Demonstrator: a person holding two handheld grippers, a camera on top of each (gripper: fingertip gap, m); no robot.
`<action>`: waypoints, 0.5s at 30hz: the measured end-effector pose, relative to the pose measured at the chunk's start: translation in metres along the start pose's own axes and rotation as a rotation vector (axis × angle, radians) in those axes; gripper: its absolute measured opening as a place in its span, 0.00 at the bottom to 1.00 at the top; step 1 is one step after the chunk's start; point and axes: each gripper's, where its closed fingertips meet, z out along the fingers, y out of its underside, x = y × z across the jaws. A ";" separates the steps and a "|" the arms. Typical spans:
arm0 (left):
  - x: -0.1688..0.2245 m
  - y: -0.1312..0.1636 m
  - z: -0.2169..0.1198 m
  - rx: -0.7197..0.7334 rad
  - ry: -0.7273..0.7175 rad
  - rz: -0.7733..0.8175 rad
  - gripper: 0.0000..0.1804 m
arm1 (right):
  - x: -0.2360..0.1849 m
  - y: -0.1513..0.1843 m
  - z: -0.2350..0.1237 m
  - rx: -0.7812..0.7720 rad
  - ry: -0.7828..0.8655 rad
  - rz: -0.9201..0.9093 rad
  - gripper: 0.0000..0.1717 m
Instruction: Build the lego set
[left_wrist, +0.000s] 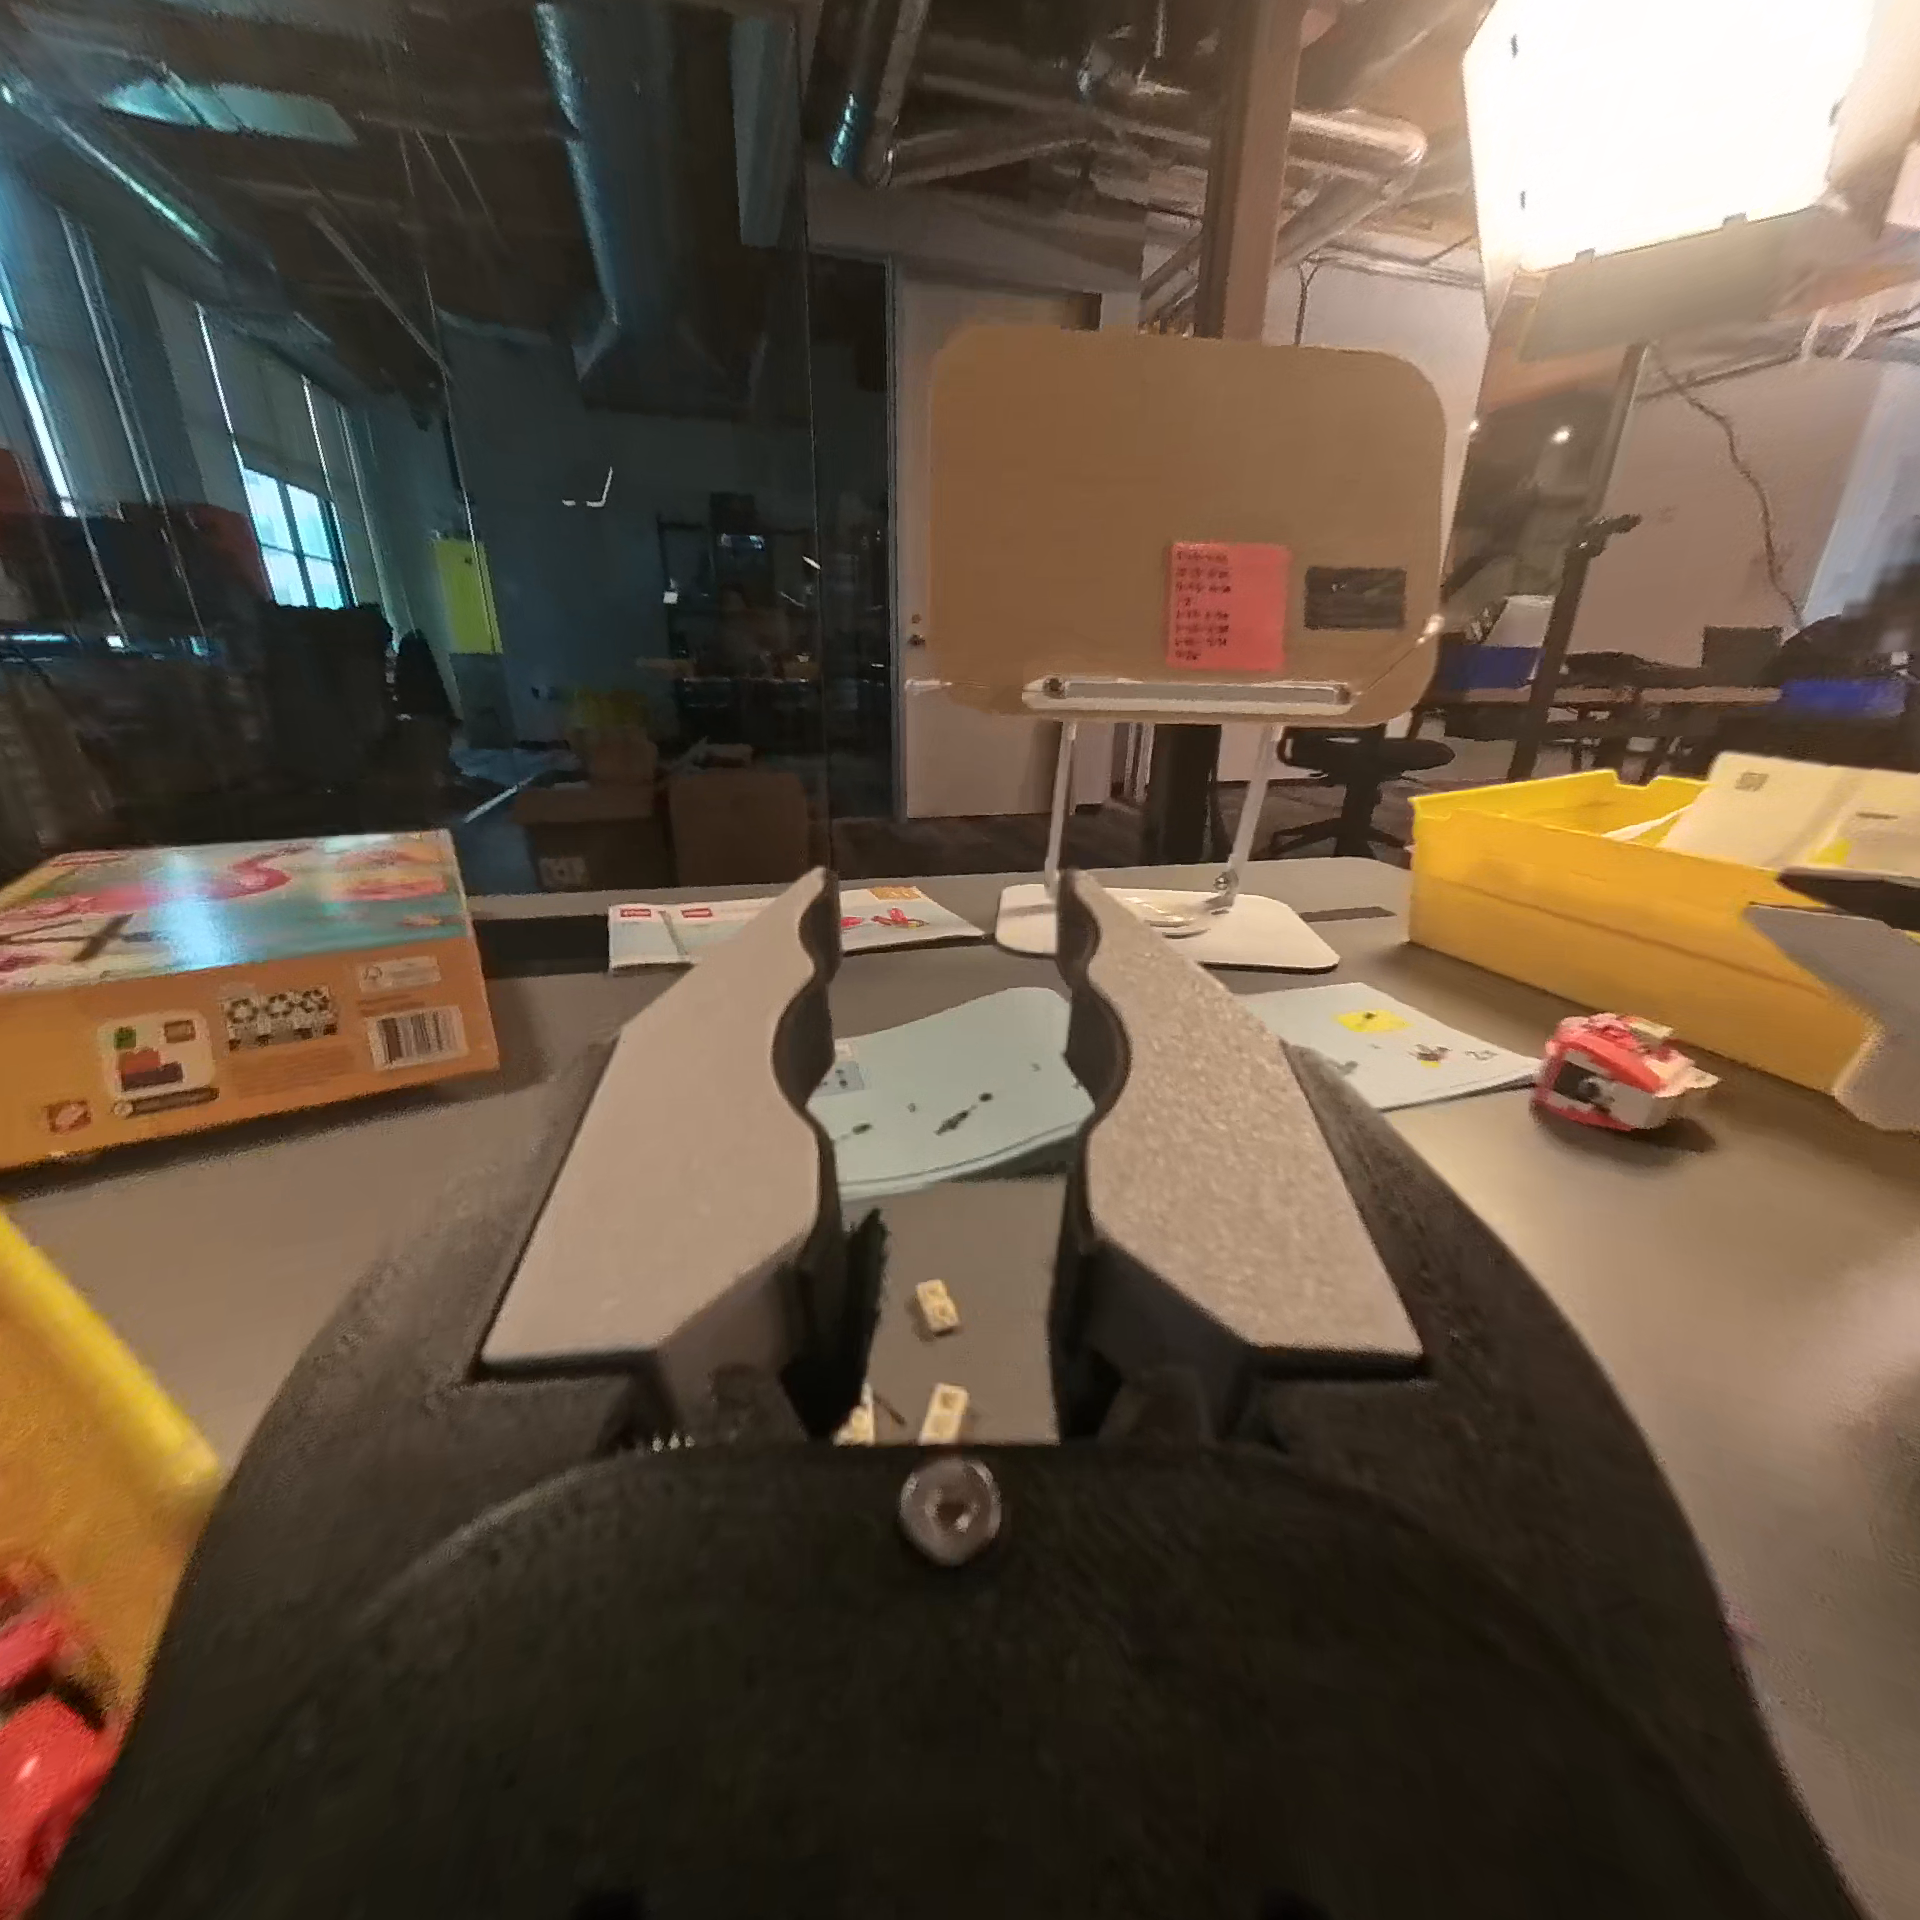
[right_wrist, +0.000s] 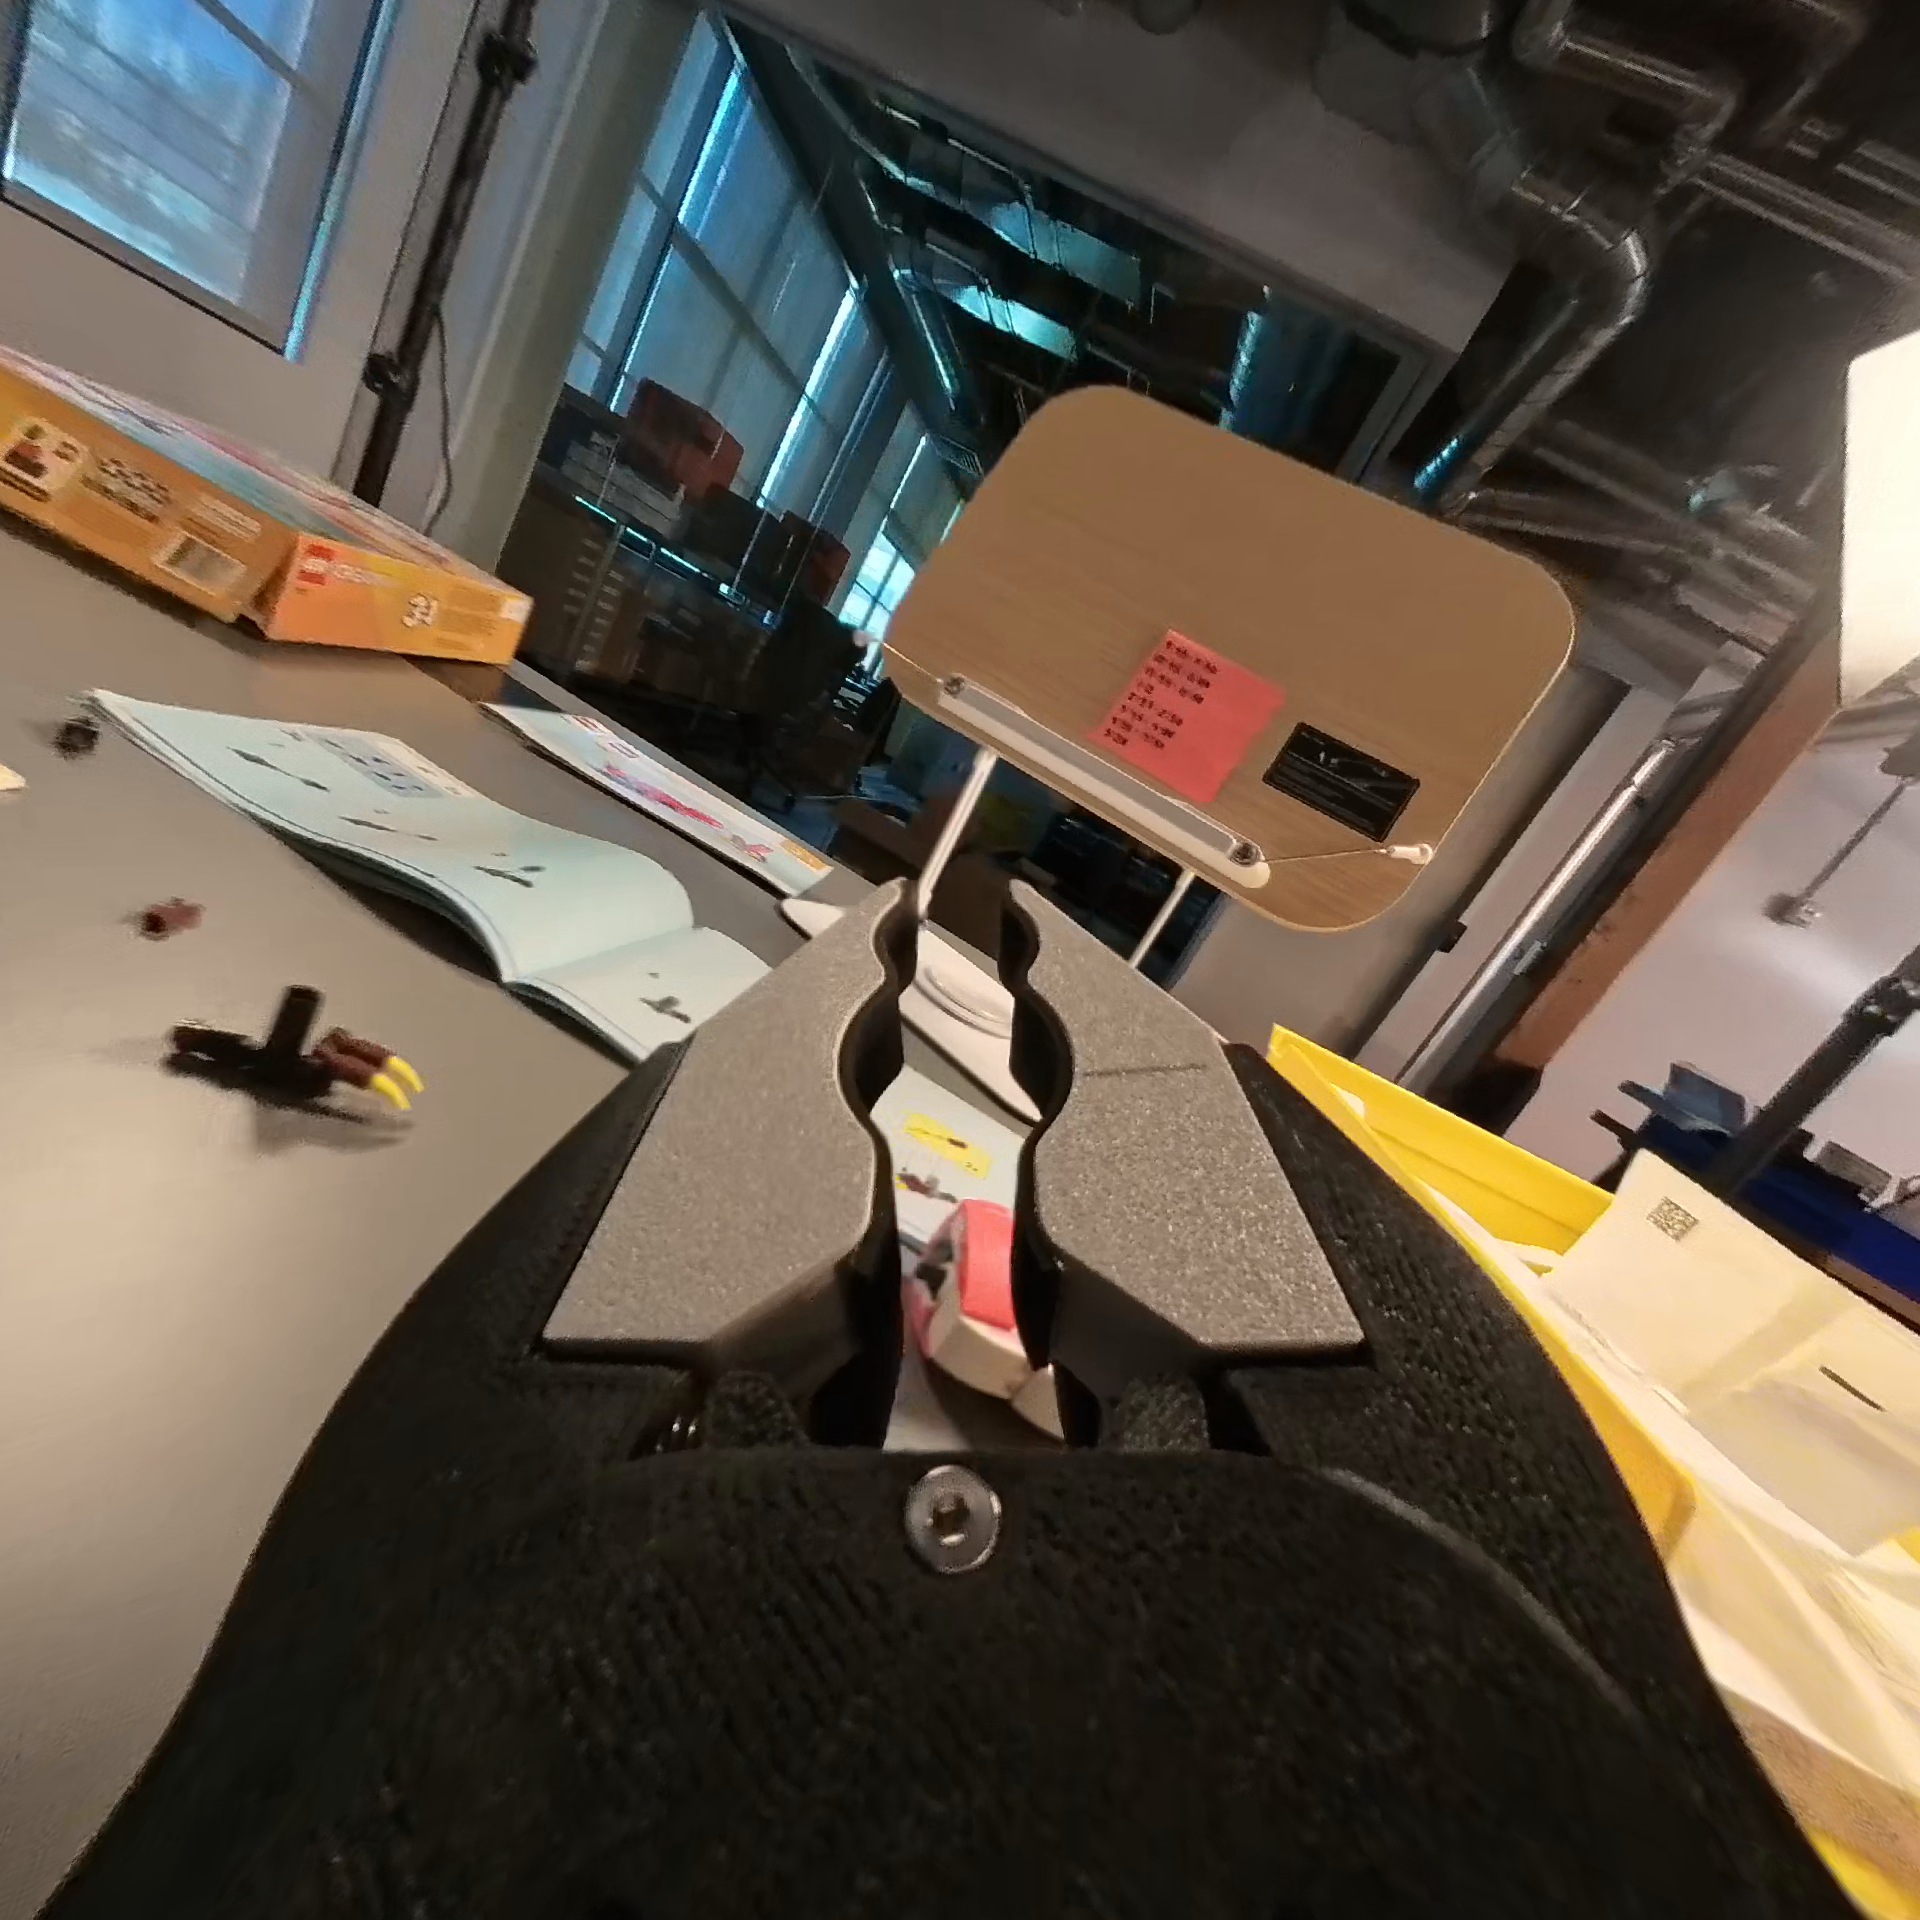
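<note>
Under the right gripper: a red and white brick model (left_wrist: 1616, 1075) sits on the counter (left_wrist: 1558, 1299). In the right wrist view it shows low between the finger bases, not up at the tips.
Right gripper (right_wrist: 956, 914): narrow. The two fingertips stand a little apart with nothing between them, and no pad presses on the model. It hovers over the model, just beside the yellow tray (left_wrist: 1558, 894).
Left gripper (left_wrist: 951, 904): wide and holding nothing, with only the counter and a booklet showing through the gap.
Below the left gripper: two small cream bricks (left_wrist: 938, 1304) lie loose on the counter, seen between the finger bases and well back from the tips.
Ahead of the left gripper: an open pale blue booklet (left_wrist: 945, 1101) lies flat. A second booklet (left_wrist: 1382, 1039) lies to its right, near the model.
Left of the right gripper: a dark brick piece with yellow claws (right_wrist: 301, 1060) and a small brown piece (right_wrist: 171, 916) lie apart on the counter, both blurred.
Farther back: a wooden board on a white stand (left_wrist: 1184, 520) is upright at the counter's far side, with a closed booklet (left_wrist: 727, 925) to its left.
Left side: an orange toy box (left_wrist: 229, 987) lies flat, well apart from both grippers.
Handling: the model looks blocky and light, while the cream bricks are tiny and flat.
</note>
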 end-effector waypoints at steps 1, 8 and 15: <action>0.003 -0.001 -0.007 -0.014 -0.008 0.006 0.23 | -0.005 -0.004 -0.004 0.004 -0.005 -0.008 0.07; -0.004 -0.006 -0.069 -0.136 -0.102 -0.002 0.30 | -0.055 -0.051 -0.029 0.041 -0.144 0.185 0.15; -0.019 0.003 -0.087 -0.414 -0.147 0.027 0.51 | -0.155 -0.155 -0.040 0.031 -0.659 0.369 0.26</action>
